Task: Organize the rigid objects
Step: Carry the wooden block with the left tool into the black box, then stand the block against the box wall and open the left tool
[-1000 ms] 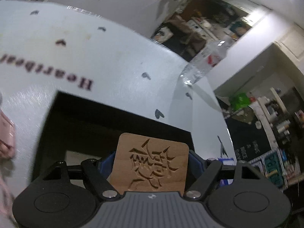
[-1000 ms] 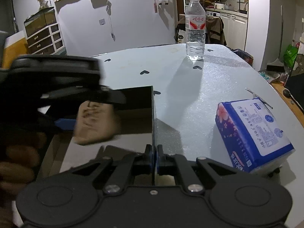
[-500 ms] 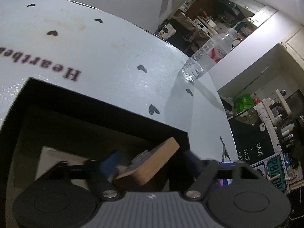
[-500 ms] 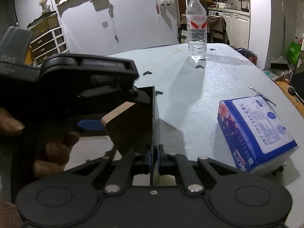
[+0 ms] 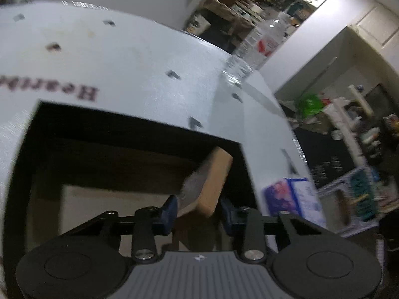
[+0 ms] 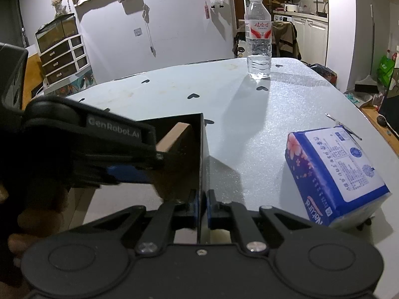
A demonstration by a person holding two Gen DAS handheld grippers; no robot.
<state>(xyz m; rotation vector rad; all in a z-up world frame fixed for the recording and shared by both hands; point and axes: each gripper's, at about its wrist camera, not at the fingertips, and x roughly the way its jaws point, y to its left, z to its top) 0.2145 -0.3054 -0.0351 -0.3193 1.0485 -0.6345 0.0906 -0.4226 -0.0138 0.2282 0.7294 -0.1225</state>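
Observation:
A tan wooden block point(image 5: 212, 177) stands tilted on edge inside the black open box point(image 5: 124, 129), leaning toward the box's right wall. My left gripper point(image 5: 198, 211) is closing, and its blue pads touch the block's lower end on both sides. In the right wrist view the same block point(image 6: 174, 134) shows behind the left gripper's blue finger point(image 6: 127, 174). My right gripper point(image 6: 202, 206) is shut on the thin right wall of the box point(image 6: 202, 149), near the box's front corner.
The box sits on a white table point(image 6: 249, 104) printed with small black hearts. A clear water bottle point(image 6: 258, 42) stands at the far side. To the right of the box lies a blue tissue pack point(image 6: 334, 174), with a thin metal piece point(image 6: 344, 127) behind it.
The block was held flat and face up above the box. It has since tipped onto its edge inside the box, and the left jaws have closed across it. The right gripper has kept still.

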